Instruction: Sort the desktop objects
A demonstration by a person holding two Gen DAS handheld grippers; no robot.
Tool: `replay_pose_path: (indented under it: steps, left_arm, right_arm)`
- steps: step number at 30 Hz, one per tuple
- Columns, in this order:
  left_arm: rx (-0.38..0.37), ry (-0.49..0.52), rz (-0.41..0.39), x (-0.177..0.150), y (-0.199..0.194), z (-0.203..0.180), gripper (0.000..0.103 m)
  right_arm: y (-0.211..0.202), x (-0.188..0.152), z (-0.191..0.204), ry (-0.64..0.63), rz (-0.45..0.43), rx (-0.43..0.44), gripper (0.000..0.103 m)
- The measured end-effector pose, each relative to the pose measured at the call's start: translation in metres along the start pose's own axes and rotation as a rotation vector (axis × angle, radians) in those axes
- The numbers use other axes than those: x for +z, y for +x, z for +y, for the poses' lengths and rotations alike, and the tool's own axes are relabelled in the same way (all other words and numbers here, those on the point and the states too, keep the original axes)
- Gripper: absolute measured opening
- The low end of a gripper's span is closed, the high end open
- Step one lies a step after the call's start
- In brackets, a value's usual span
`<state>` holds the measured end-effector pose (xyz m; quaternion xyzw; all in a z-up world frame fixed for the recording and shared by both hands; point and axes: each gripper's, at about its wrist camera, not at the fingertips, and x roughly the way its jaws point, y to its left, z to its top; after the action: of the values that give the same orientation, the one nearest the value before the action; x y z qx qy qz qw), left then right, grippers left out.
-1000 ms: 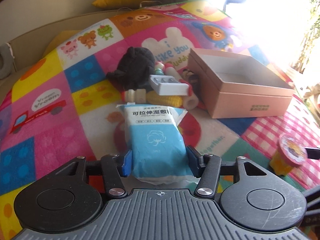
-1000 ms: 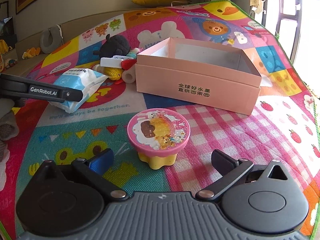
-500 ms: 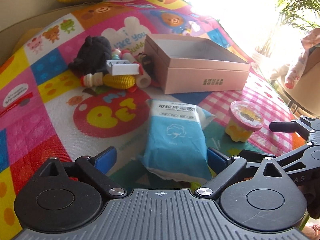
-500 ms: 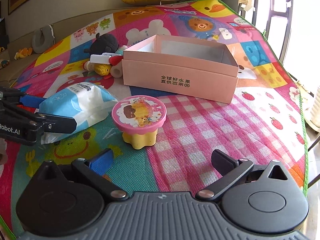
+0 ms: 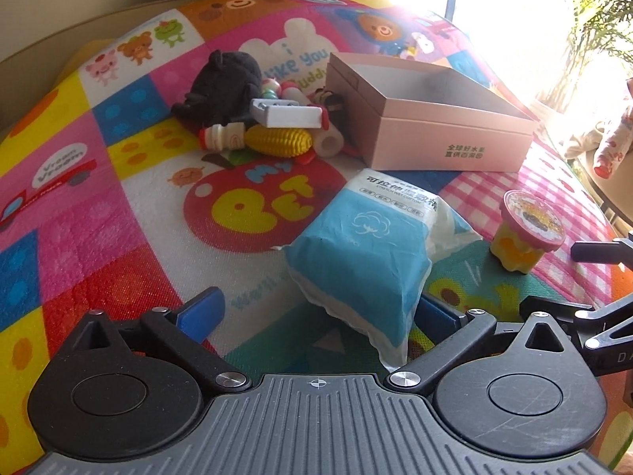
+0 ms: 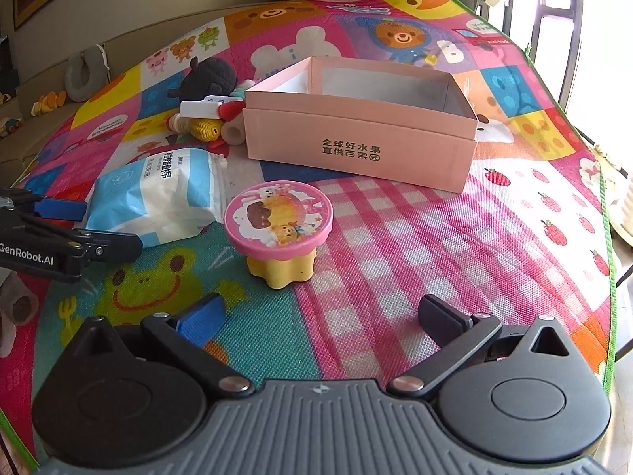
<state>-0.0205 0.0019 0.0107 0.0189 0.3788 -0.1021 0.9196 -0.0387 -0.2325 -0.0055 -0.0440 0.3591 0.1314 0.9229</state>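
Left tongs: the left gripper [image 5: 316, 308] stands wide; its jaws have just been opening, and the blue-and-white soft plastic pack of wet cotton wipes [image 5: 368, 253] lies between them on the mat, nothing seen pressing on it
Right tongs: the right gripper [image 6: 320, 316] is spread wide and empty, hovering just short of the pink-lidded yellow flower-shaped plastic cup [image 6: 279, 229]
Where the pack is: flat on the colourful cartoon play mat [image 5: 118, 206], near the front wall of the open pink cardboard box [image 5: 435, 118] but outside it; the cup stands just beside the pack's far right corner
Heap: a black plush toy [image 5: 225, 79], a yellow toy corn cob [image 5: 281, 140] and small wooden pieces lie piled against the box's left side, well apart from the pack
Long axis: the pack runs from near the gripper's right finger [image 5: 435, 314] up toward the box, slanted; its printed white end points to the box, its crimped seam end toward the camera
Risk, pack: its near corner sits close against the right finger; pulling the gripper away sideways could drag or turn the pack
Risk, cup: top-heavy under a broad lid; an off-centre squeeze by the right gripper would likely tip it toward the pack
Risk, sorting: the pack is not yet in the box; left here it crowds the cup
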Motion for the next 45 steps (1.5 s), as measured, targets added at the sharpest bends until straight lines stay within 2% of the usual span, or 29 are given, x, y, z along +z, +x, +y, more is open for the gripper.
replay_pose_path:
  steps: [3, 7, 10, 17, 25, 29, 31, 33, 37, 41, 43, 45]
  left_arm:
    - [0.024, 0.048, -0.003, -0.003, 0.000, -0.007, 0.103]
    - [0.016, 0.030, -0.010, -0.004, -0.001, -0.004, 0.103]
    - [-0.019, -0.005, -0.022, -0.002, -0.007, 0.001, 0.103]
    - [-0.052, -0.017, -0.091, 0.005, -0.025, 0.002, 0.103]
    - [-0.023, -0.014, -0.101, 0.012, -0.026, 0.000, 0.103]
    - [-0.011, -0.021, -0.098, 0.015, -0.026, 0.003, 0.103]
    - [-0.009, -0.021, -0.096, 0.016, -0.026, 0.003, 0.103]
    - [-0.010, -0.017, -0.095, 0.016, -0.026, 0.003, 0.103]
    - [-0.023, 0.003, -0.098, 0.017, -0.026, -0.001, 0.103]
    - [-0.061, 0.085, -0.120, 0.018, -0.026, -0.016, 0.103]
    - [-0.071, 0.191, -0.138, 0.015, -0.022, -0.031, 0.103]
    - [-0.046, 0.299, -0.140, 0.010, -0.015, -0.047, 0.103]
  right_arm:
    - [-0.005, -0.005, 0.002, -0.003, -0.013, 0.011, 0.103]
    - [-0.015, -0.011, 0.004, -0.009, -0.034, 0.023, 0.103]
    - [-0.021, -0.011, 0.006, -0.025, -0.062, 0.006, 0.103]
    - [-0.030, -0.004, 0.005, -0.019, -0.118, -0.031, 0.103]
    - [-0.031, 0.006, 0.009, -0.035, -0.148, -0.043, 0.101]
    - [-0.020, 0.022, 0.012, -0.028, -0.153, -0.013, 0.087]
    - [-0.012, 0.029, 0.014, -0.019, -0.140, -0.005, 0.076]
    - [-0.004, 0.032, 0.015, -0.017, -0.116, 0.009, 0.056]
    - [-0.005, 0.032, 0.014, -0.006, -0.110, 0.007, 0.056]
    - [-0.010, 0.028, 0.008, -0.002, -0.101, -0.032, 0.056]
    - [-0.011, 0.027, 0.003, 0.013, -0.096, -0.057, 0.056]
    - [-0.012, 0.027, -0.003, 0.032, -0.090, -0.078, 0.056]
